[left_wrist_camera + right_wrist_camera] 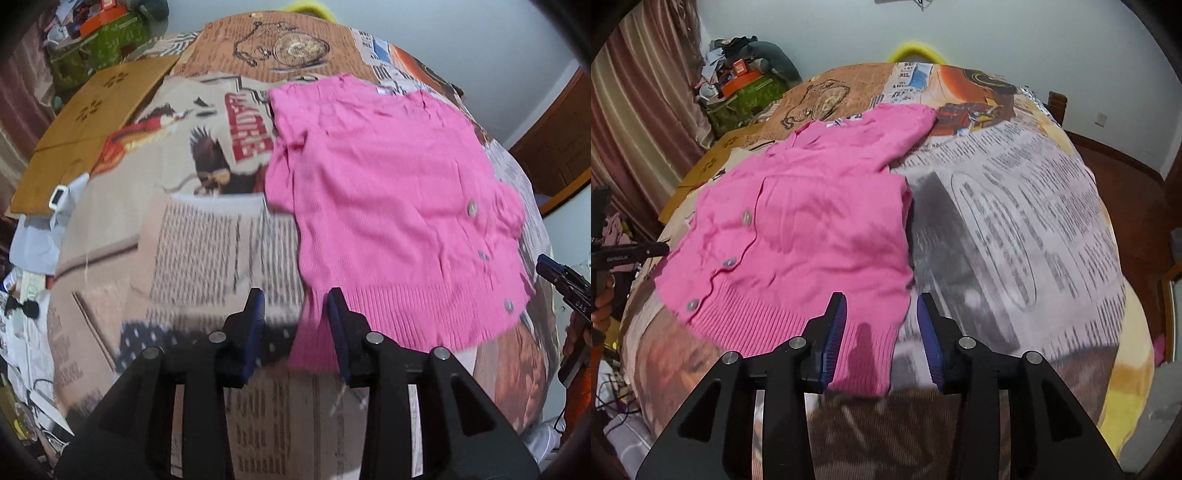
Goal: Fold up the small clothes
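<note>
A pink cardigan (388, 206) is spread lengthwise up the bed, its ribbed hem (798, 325) nearest, one corner between each spread tool: left tool (296, 325), right tool (881, 328), nothing pinched.

Both views: even, fairly dim indoor light, source not visible; no glare. Strong fisheye bulge; dark vignette at the corners. Motion blur smears the newspaper-print bed cover (207, 251), worse in the left wrist view; text unreadable there. Pink knitted buttoned cardigan (812, 236) soft, its ribbed hem legible. A finger shadow falls on the hem in the right wrist view. Black gripper frames sharp.
</note>
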